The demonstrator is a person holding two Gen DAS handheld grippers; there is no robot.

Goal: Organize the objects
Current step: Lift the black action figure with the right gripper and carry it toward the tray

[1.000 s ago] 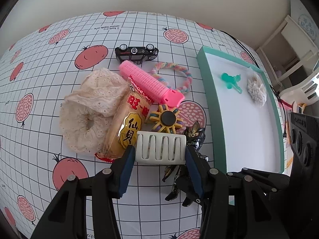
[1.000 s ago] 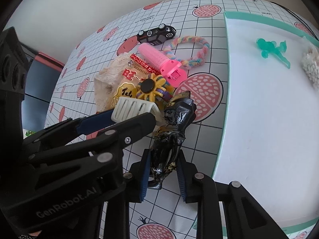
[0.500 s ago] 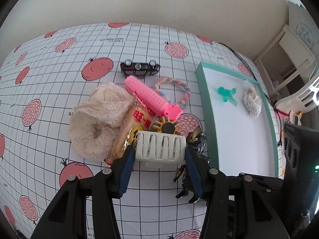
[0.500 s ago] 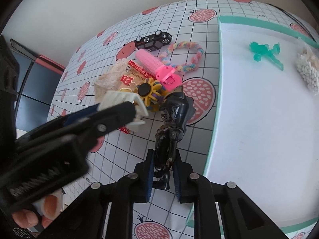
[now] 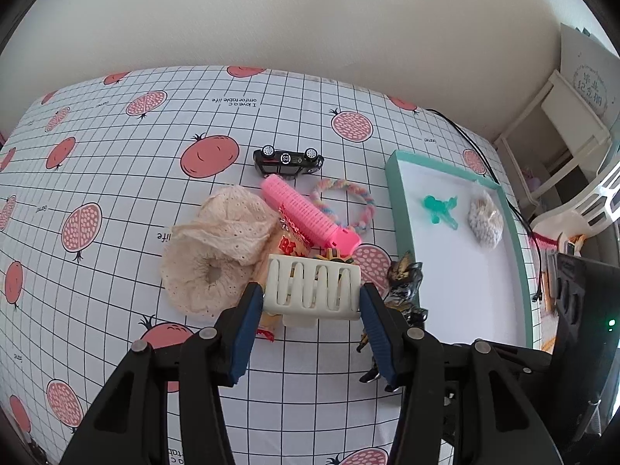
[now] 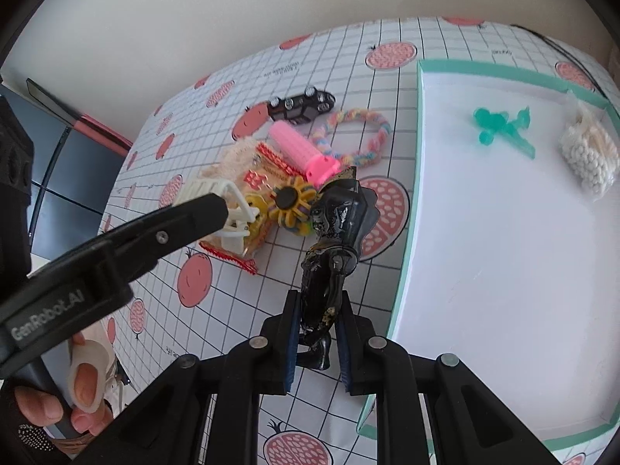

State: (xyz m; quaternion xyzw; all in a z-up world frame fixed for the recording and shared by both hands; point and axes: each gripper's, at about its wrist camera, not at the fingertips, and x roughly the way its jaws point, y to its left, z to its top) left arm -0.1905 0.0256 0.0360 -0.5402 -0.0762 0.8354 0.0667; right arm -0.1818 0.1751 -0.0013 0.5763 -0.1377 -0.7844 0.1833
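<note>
Bkgd only: plain cream wall (image 5: 310,19) across top of frame. White shelf unit (image 5: 558,131) at upper right w/ a paper sign (image 5: 593,81) above it. Black cable (image 5: 465,135) runs along table edge, right side. Dark cabinet (image 6: 58,178) w/ pink trim at left of right-wrist view.

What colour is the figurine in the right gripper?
The figurine is glossy black with gold flecks, clearest in the right wrist view.
</note>
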